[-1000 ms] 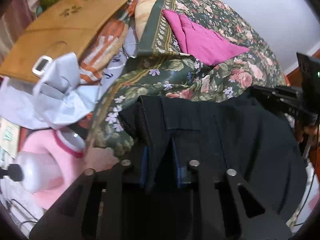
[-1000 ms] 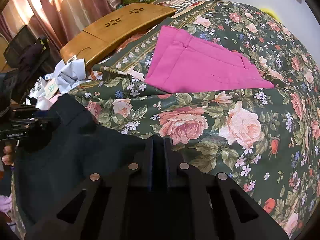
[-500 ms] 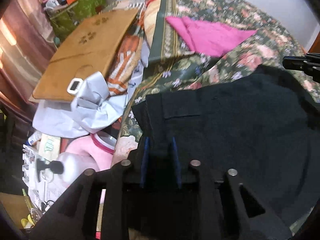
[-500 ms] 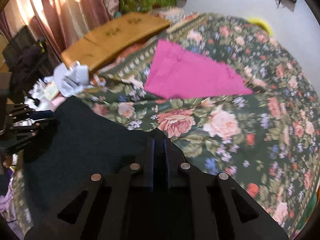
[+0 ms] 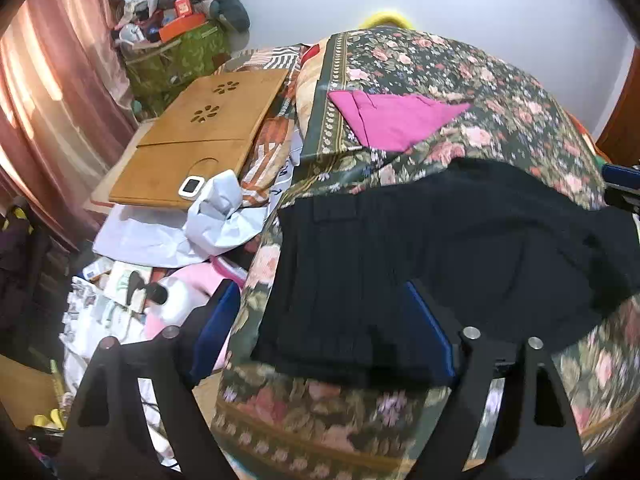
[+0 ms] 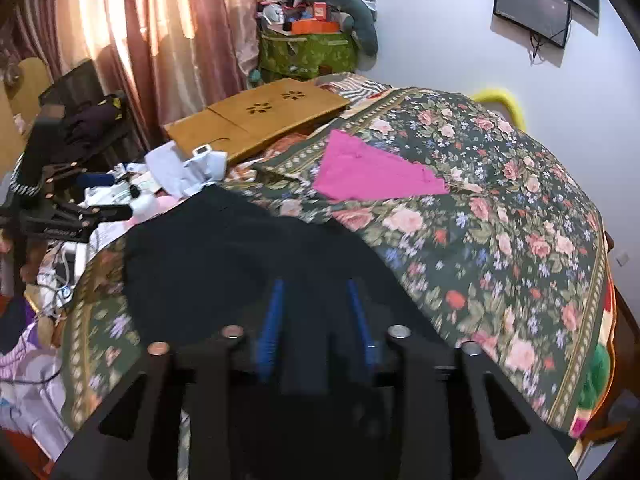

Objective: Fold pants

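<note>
Partly blurred, your black pants (image 5: 420,264) lie on the bed (image 6: 500,220); left tool (image 5: 324,328) gapes wide, right tool (image 6: 316,316) narrowly parted, both empty.

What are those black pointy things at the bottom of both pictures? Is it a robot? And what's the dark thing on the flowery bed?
Not a robot. A person holds a grabbing tool in each hand, each with a camera looking along its two fingers. One picture comes from the left tool, the other from the right tool. Both are open, holding nothing. The dark thing is black pants lying on the flowery bedspread. Farther back lie folded pink pants and a wooden tray.
</note>
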The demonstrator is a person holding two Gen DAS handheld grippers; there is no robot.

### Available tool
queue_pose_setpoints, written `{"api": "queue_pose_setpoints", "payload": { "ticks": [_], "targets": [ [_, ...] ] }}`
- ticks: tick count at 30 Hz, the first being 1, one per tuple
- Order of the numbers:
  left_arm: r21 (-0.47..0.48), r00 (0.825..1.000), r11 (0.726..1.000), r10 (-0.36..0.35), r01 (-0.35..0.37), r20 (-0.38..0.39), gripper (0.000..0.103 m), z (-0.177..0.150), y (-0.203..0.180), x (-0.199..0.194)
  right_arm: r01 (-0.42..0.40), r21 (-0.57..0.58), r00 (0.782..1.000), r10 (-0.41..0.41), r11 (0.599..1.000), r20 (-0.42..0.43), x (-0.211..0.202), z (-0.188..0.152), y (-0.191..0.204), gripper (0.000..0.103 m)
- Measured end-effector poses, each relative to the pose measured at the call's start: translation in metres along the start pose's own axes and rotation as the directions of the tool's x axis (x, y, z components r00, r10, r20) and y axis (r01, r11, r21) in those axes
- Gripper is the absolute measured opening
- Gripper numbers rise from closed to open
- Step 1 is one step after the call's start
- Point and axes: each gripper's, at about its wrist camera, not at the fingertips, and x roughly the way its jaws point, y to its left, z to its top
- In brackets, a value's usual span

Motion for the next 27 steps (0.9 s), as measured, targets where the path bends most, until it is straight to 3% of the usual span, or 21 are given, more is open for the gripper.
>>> {"api": "queue_pose_setpoints", "payload": {
  "ticks": [6,12,19,25,27],
  "targets": [
    [0.068,0.998,0.997,0.048,-0.044,-0.048,0.085,-0.027,-0.012,0.004,-0.034,-0.012,0.998,0.034,0.999,-0.048,-0.001,-0.033,0.022,0.038],
    [0.114,0.994,0.993,0.021,-0.009,-0.109,0.085,-0.040,-0.030,0.020,-0.047,-0.017,0.992,0.045,0.999,-0.115,0.013,-0.054,0.037,0.038],
    [0.207,0.993,0.978,0.038,-0.014,-0.112,0.087,-0.044,-0.055,0.037,-0.058,-0.040,0.989,0.053,0.998,-0.136,0.027,-0.050,0.048,0.042],
    [0.230,0.992,0.973,0.047,-0.019,-0.120,0.087,-0.034,-0.060,0.050,-0.076,-0.080,0.990,0.066,0.994,-0.123,0.040,-0.046,0.059,0.041],
    [0.234,0.994,0.972,0.047,-0.022,-0.103,0.084,-0.031,-0.061,0.051,-0.089,-0.061,0.990,0.082,0.994,-0.118,0.043,-0.044,0.058,0.029]
  ]
}}
